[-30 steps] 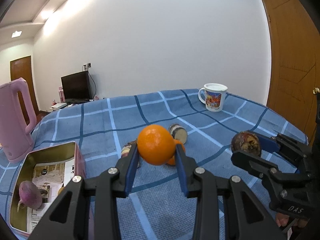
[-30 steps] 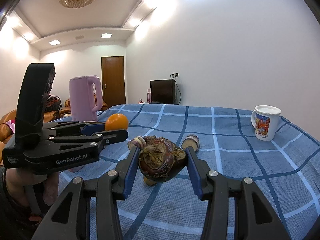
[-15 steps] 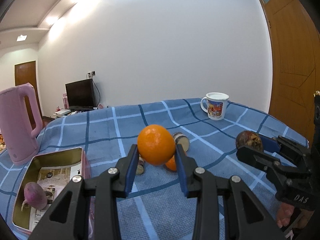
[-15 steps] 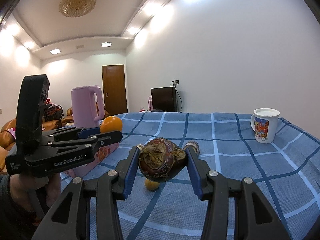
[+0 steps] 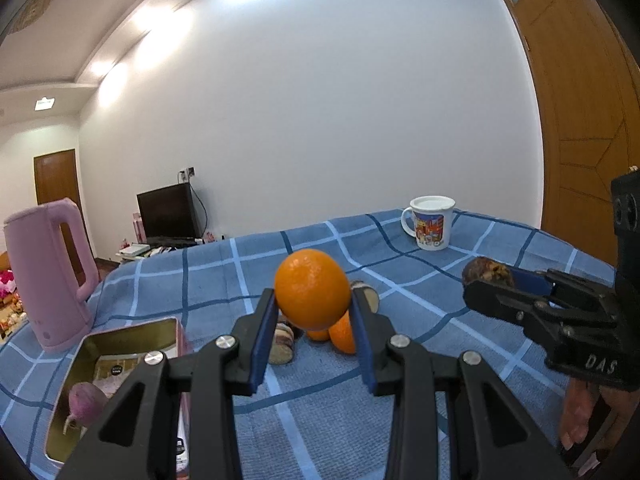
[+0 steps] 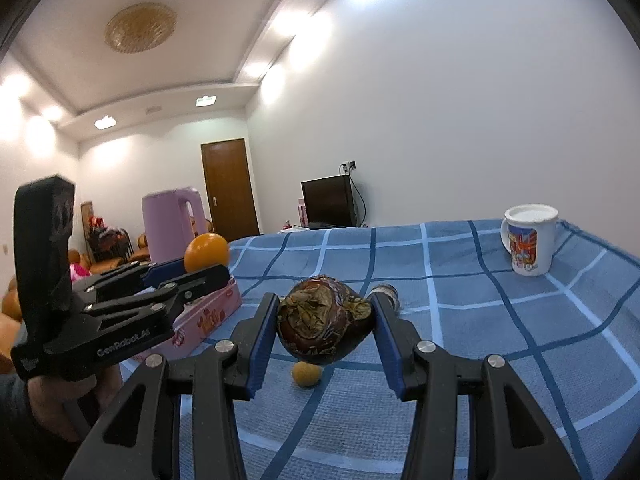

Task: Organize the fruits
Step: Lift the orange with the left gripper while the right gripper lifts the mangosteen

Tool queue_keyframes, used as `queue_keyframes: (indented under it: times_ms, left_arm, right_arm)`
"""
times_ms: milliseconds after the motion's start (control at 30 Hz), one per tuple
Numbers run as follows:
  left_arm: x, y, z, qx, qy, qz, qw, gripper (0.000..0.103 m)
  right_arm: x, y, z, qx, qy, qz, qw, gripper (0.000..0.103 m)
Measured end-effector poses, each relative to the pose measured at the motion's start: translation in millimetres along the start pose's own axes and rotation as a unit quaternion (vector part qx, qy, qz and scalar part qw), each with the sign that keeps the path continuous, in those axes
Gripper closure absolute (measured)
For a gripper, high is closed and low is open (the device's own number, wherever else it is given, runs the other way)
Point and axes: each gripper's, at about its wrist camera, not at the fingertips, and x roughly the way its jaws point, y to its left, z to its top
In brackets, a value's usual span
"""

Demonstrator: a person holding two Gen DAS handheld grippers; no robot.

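Note:
My left gripper (image 5: 312, 297) is shut on a round orange (image 5: 311, 286), held above the blue checked cloth (image 5: 400, 272). To its lower left lies an open pink tin (image 5: 127, 334) with a purplish root-like fruit (image 5: 82, 399) inside. My right gripper (image 6: 325, 305) is shut on a dark brown, wrinkled fruit (image 6: 322, 328), also off the cloth. Each gripper shows in the other's view: the right gripper (image 5: 491, 285) at the right, the left gripper (image 6: 202, 269) at the left beside the tin (image 6: 208, 314). Small oranges (image 5: 340, 335) and brown round pieces (image 5: 282, 343) lie below the orange.
A pink kettle (image 5: 48, 272) stands at the far left behind the tin. A white printed mug (image 5: 432, 222) sits near the cloth's far right edge. One small orange fruit (image 6: 305, 373) lies under the right gripper. A hand (image 5: 580, 416) holds the right gripper.
The left gripper has risen a little with the orange, and the tin now sits closer under it. The right gripper has rolled slightly, still gripping the dark fruit.

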Motion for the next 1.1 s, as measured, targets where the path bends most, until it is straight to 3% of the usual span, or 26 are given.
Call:
queue_keyframes:
  times_ms: [1100]
  left_arm:
    - [-5,34,0,-0.017,0.022,0.032,0.9991,0.065]
  right_arm:
    - [26,53,38,-0.062,0.015,0.043,0.997,0.054]
